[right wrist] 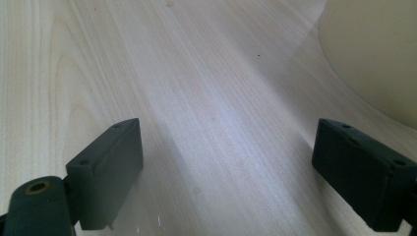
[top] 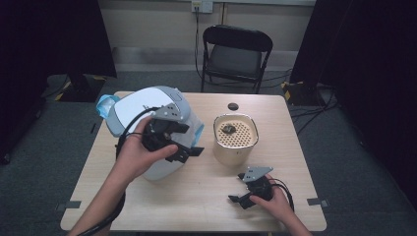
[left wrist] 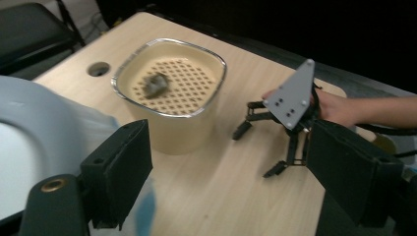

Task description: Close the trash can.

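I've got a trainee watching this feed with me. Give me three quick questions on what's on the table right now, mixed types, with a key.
1. True or false: the left gripper is shut on the cream basket.
2. What lies on the basket's perforated insert?
A. a spoon
B. one small dark lump
C. nothing
3. In the high view, on which side of the basket does the big white appliance stand?

Key
1. False. The left gripper view shows its jaws apart with nothing between them.
2. B. The small dark lump lies near the insert's middle.
3. On the basket's left, under the left gripper. The right gripper rests open on the table.
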Tool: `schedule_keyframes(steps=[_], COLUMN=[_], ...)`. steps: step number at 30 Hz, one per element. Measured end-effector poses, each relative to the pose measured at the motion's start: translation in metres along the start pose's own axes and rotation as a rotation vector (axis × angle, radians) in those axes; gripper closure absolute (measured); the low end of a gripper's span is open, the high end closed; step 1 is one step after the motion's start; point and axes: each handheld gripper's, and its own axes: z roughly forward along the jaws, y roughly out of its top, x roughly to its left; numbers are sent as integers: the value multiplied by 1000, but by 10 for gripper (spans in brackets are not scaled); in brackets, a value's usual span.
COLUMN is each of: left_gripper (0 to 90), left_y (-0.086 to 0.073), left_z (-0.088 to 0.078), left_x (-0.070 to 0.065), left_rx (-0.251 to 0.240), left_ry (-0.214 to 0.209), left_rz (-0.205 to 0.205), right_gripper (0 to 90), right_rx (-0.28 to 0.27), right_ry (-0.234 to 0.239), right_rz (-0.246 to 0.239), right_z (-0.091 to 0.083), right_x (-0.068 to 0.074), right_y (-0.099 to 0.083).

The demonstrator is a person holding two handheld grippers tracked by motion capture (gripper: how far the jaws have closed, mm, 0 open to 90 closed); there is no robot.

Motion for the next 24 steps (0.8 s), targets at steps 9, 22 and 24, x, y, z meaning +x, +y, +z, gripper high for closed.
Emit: schedule_keyframes(steps=[9,22,24], left_gripper=[166,167,167], left_y=[-36,-83,-89], left_z=[45,82,85], left_x=[-14,-16,-16], left_rx=[32,48,51], left_ry=[-79,-104,-109], left_rz=[3,-18,-24], right_gripper=[114,114,114], right_rx=[-4,-4,-4], right_ry=[-1,-5,-5], right_rz=[-2,1,2], right_z=[0,0,0], right_x=[0,1,1], right_y=[0,0,0])
